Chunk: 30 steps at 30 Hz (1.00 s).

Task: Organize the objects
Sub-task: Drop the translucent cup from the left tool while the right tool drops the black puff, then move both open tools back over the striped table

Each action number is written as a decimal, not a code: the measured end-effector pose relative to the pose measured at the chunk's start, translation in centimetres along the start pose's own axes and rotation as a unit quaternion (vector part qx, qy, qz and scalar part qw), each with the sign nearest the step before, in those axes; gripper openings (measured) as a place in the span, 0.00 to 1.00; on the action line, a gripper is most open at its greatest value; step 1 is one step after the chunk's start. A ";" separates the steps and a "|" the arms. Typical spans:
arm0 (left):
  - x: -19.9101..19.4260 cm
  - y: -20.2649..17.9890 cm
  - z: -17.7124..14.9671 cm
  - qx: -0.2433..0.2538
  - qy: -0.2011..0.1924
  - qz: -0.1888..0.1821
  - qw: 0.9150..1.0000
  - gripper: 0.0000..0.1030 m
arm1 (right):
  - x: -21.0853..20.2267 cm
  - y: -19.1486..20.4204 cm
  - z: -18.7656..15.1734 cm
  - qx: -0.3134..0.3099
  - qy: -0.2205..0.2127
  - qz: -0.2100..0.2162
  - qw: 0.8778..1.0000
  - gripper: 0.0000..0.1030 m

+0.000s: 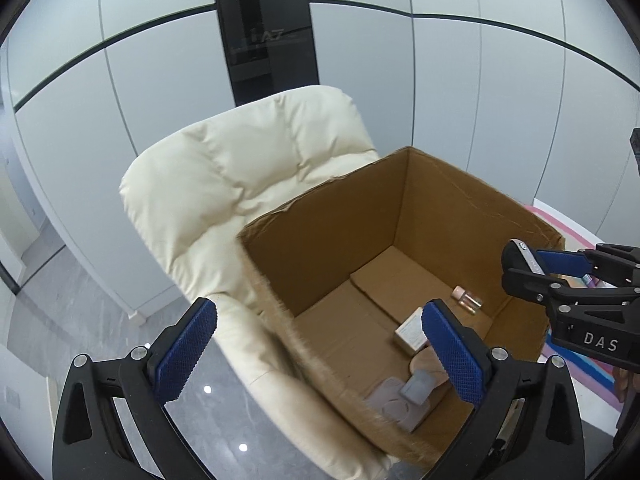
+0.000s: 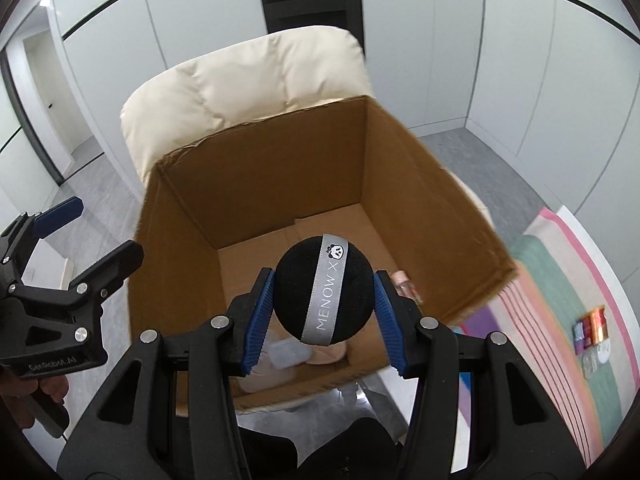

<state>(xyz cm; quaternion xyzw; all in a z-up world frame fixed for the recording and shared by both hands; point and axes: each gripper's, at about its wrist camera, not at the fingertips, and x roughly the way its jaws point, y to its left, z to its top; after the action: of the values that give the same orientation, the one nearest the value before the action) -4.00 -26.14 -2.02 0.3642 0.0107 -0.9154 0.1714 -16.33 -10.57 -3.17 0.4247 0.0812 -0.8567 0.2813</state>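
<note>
Clamped between the right claw's (image 2: 324, 300) blue pads, a black sponge puff (image 2: 322, 292) with a grey MENOW ribbon strap hangs over the open cardboard box (image 2: 256, 184) on the cream armchair (image 2: 240, 76). It looks light, soft and squashy, best pinched across its rounded sides. Beside the box, the left claw (image 1: 316, 348) stands wide apart, empty.

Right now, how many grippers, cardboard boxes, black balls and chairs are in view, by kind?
grippers: 2 (left gripper, right gripper)
cardboard box: 1
black ball: 1
cream chair: 1
Total: 5
</note>
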 end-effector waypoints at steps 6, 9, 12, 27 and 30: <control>-0.1 1.9 -0.6 -0.007 0.002 0.016 1.000 1.00 | 0.9 2.1 0.5 -0.014 0.003 0.005 1.000 0.53; 0.0 2.5 -0.6 -0.015 0.004 0.018 1.000 1.00 | 0.8 2.6 0.5 -0.017 -0.005 0.002 1.000 0.80; -0.1 2.6 -0.6 -0.017 0.003 0.018 1.000 1.00 | 0.4 2.7 0.5 -0.014 -0.018 -0.004 1.000 0.88; 1.2 0.7 0.5 -0.033 0.017 -0.005 0.999 1.00 | -1.2 -0.6 -0.1 0.008 -0.025 -0.034 0.999 1.00; 1.3 -0.3 0.7 -0.027 0.015 -0.008 0.999 1.00 | -1.7 -1.6 -0.3 0.016 -0.027 -0.039 0.999 1.00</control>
<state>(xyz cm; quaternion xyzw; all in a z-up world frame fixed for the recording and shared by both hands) -5.44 -26.33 -2.41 0.3732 0.0409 -0.9104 0.1737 -16.20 -8.41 -2.27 0.4026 0.0763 -0.8794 0.2423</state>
